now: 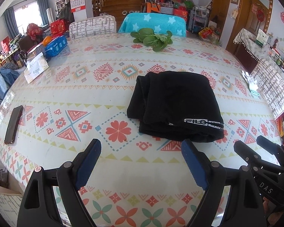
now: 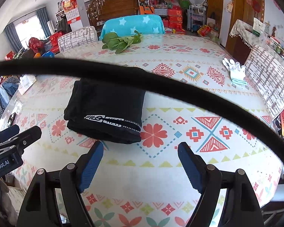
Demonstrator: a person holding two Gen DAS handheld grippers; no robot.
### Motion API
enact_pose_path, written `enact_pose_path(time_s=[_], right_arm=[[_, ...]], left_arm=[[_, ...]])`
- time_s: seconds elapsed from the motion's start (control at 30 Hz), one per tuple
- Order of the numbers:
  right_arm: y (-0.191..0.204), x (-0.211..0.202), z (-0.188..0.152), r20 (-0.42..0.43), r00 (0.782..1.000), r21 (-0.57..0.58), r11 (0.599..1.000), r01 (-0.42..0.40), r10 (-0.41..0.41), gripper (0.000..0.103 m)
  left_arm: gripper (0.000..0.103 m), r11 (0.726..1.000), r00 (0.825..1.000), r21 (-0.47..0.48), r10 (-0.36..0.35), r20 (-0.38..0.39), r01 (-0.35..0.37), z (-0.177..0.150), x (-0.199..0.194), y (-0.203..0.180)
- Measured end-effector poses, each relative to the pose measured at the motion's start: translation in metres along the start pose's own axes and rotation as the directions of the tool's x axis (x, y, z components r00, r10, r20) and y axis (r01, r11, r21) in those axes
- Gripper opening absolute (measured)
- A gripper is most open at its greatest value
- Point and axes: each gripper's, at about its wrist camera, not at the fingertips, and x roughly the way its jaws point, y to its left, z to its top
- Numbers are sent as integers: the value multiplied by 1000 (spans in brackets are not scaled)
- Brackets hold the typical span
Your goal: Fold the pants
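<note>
Black pants (image 1: 176, 106) lie folded into a compact stack on the patterned tablecloth (image 1: 85, 98), with a white logo strip along the near edge. They also show in the right wrist view (image 2: 108, 109). My left gripper (image 1: 141, 147) is open and empty, just short of the pants' near edge. My right gripper (image 2: 140, 151) is open and empty, near the pants' near right corner. Its fingers also appear at the right of the left wrist view (image 1: 255, 147). A black cable (image 2: 161, 87) arcs across the right wrist view and hides part of the pants.
A phone (image 1: 14, 124) lies at the left table edge. A tissue box (image 1: 36, 70) and blue packet (image 1: 55, 46) sit far left. Leafy greens (image 1: 153, 37) lie at the far edge. White gloves (image 2: 234, 71) lie at the right. Chairs stand around the table.
</note>
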Motion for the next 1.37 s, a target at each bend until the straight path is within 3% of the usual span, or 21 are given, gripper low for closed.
enact_pose_path(time_s=[0.23,0.37,0.53,0.67,0.77,0.83,0.9,0.97,1.07,1.17,1.37], right_arm=[[5,-5,-4,7,1000,-7,1000,6,-6,85],[7,-12,-6,24,1000,-16,1000,7,-6,85],[11,-21,-8,47,999,-31,1000,3,-1,85],[12,-29,-8,73,997,-36,999,1,2,85],[13,-33,-9,87,996,-34,999,-3,6,85],[15,-34,-9,90,996,-40,999,-4,7,85],[16,-34,-10,86,996,-47,999,-8,12,86],[17,-32,-12,79,997,-50,999,-10,14,86],[16,-29,-15,71,997,-39,999,-6,9,86],[14,-24,-17,57,998,-29,1000,-2,3,86],[11,-18,-19,35,999,-19,1000,13,-12,86]], left_arm=[[86,1000,1000,3,-11,23,11,-3,-6,-3],[86,1000,996,6,0,91,-1,-5,-21,-4],[87,999,974,6,36,222,-38,-8,-51,-6],[92,1000,951,-23,27,309,-20,-6,-74,0],[103,997,934,-61,73,350,-55,0,-92,4],[103,993,933,-90,102,344,-75,3,-96,6],[103,995,942,-88,71,327,-44,2,-91,8],[103,997,963,-66,50,263,-34,-2,-77,6],[103,995,988,13,94,126,-96,-15,-47,-7],[103,990,988,57,122,92,-128,-25,-36,-15],[103,993,993,71,88,82,-94,-30,-33,-19]])
